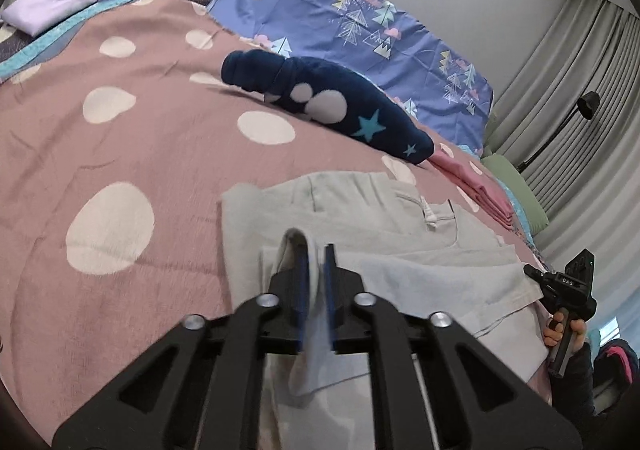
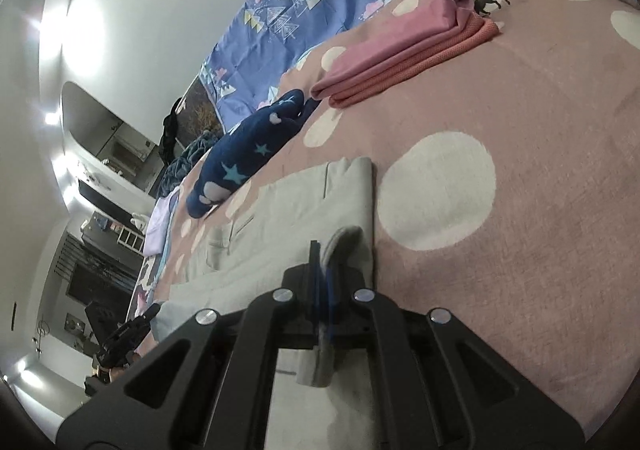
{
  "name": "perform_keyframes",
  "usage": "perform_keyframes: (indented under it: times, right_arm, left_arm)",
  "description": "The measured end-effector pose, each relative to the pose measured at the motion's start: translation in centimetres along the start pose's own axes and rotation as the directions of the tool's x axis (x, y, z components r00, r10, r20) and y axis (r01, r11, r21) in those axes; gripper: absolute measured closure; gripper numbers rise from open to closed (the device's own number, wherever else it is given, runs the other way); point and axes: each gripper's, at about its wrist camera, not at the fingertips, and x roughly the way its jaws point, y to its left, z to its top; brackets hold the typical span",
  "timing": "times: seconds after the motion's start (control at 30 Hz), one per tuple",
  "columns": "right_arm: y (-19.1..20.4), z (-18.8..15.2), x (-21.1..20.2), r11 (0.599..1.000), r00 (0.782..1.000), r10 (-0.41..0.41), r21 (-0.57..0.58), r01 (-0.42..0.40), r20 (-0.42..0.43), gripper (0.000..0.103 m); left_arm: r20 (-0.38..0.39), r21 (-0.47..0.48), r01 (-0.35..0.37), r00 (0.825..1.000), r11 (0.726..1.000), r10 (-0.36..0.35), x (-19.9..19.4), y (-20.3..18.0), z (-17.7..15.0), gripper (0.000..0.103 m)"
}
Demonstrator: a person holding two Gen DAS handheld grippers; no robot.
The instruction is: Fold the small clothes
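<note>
Pale grey small shorts (image 1: 360, 210) with a drawstring lie on the pink dotted bedspread (image 1: 120, 138), a lighter layer folded over their near part. My left gripper (image 1: 316, 262) is shut on a fold of this grey cloth, lifted between its blue pads. My right gripper (image 2: 326, 262) is shut on the other edge of the same grey shorts (image 2: 296, 206). The right gripper also shows at the right edge of the left wrist view (image 1: 560, 282); the left one shows low left in the right wrist view (image 2: 124, 334).
A navy star-print garment (image 1: 320, 102) lies beyond the shorts. A folded pink stack (image 2: 404, 54) sits to the right. A blue tree-print quilt (image 1: 360, 18) lies at the back. A lilac garment (image 1: 52, 6) and a dark blanket lie far left. Curtains and a floor lamp (image 1: 576, 118) stand right.
</note>
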Motion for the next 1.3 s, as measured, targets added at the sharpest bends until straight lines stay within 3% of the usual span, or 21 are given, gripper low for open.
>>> perform_keyframes:
  times: [0.07, 0.13, 0.3, 0.4, 0.5, 0.57, 0.67, 0.7, 0.73, 0.77, 0.8, 0.9, 1.07, 1.2, 1.23, 1.3]
  right_arm:
    - [0.3, -0.2, -0.4, 1.0, 1.0, -0.007, -0.024, 0.007, -0.01, 0.095]
    - [0.8, -0.6, -0.8, 0.998, 1.0, -0.018, -0.063, 0.016, -0.025, 0.089]
    - [1.8, -2.3, -0.9, 0.986, 0.992, -0.079, -0.154, 0.063, -0.098, 0.091]
    - [2.5, -2.8, -0.9, 0.978, 0.99, -0.101, -0.191, 0.082, -0.094, 0.098]
    - [2.9, -2.0, -1.5, 0.989, 0.997, -0.03, -0.144, 0.019, -0.069, 0.098]
    - [3.4, -0.1, -1.6, 0.995, 0.998, 0.045, -0.092, -0.05, -0.048, 0.098]
    - [3.8, 3.4, -0.5, 0.998, 0.998, 0.055, -0.038, -0.055, -0.011, 0.097]
    - [3.6, 4.8, 0.7, 1.0, 1.0, 0.02, -0.021, -0.021, -0.011, 0.09]
    - [3.3, 5.5, 1.6, 1.0, 1.0, -0.007, -0.006, 0.007, -0.019, 0.083]
    - [2.7, 6.2, 2.6, 0.999, 0.999, -0.039, 0.021, 0.039, -0.036, 0.066]
    - [2.1, 6.6, 3.3, 0.996, 0.996, -0.071, 0.056, 0.074, -0.05, 0.06]
    - [1.0, 6.5, 3.8, 0.995, 0.997, -0.06, 0.077, 0.064, -0.052, 0.061]
    - [0.2, 6.7, 4.1, 0.994, 0.993, -0.107, 0.012, 0.107, -0.04, 0.06]
    - [1.0, 7.4, 5.8, 0.988, 0.988, -0.146, -0.059, 0.143, -0.058, 0.062]
    - [1.4, 7.5, 6.2, 0.983, 0.985, -0.165, -0.09, 0.16, -0.057, 0.063]
    - [1.8, 7.5, 7.0, 0.976, 0.981, -0.185, -0.129, 0.176, -0.064, 0.078]
  left_arm:
    - [-0.008, 0.001, -0.001, 1.0, 1.0, 0.001, -0.6, 0.0, -0.4, 0.075]
    - [-0.018, 0.019, 0.011, 1.0, 1.0, -0.01, -1.2, -0.3, -1.0, 0.071]
    - [-0.091, 0.088, 0.008, 0.996, 0.996, 0.0, -1.7, -1.4, -3.1, 0.071]
    - [-0.129, 0.12, -0.011, 0.991, 0.993, 0.027, -1.5, -1.8, -3.7, 0.1]
    - [-0.109, 0.076, 0.022, 0.994, 0.997, -0.014, -1.8, -1.7, -2.7, 0.102]
    - [-0.051, 0.043, 0.045, 0.998, 0.998, -0.043, -2.1, -2.0, -0.6, 0.102]
    - [0.033, 0.006, 0.018, 0.999, 1.0, -0.018, -1.4, -2.1, 3.0, 0.101]
    - [0.054, 0.002, -0.012, 0.998, 1.0, 0.012, -0.8, -2.1, 4.1, 0.1]
    - [0.082, 0.013, -0.089, 0.993, 0.996, 0.088, 0.3, -2.0, 5.3, 0.089]
    - [0.088, 0.02, -0.145, 0.986, 0.989, 0.143, 0.9, -2.0, 5.8, 0.063]
    - [0.081, 0.024, -0.197, 0.978, 0.98, 0.194, 1.8, -1.8, 6.2, 0.054]
    - [0.016, 0.057, -0.217, 0.976, 0.975, 0.216, 3.7, -1.2, 6.2, 0.05]
    - [-0.076, 0.104, -0.213, 0.972, 0.971, 0.221, 6.1, -0.1, 5.4, 0.05]
    - [-0.102, 0.131, -0.215, 0.968, 0.968, 0.229, 7.9, 0.3, 5.7, 0.05]
    - [-0.103, 0.141, -0.212, 0.968, 0.967, 0.227, 8.4, 0.3, 5.9, 0.053]
    - [-0.109, 0.143, -0.189, 0.973, 0.971, 0.205, 9.0, 0.2, 6.2, 0.077]
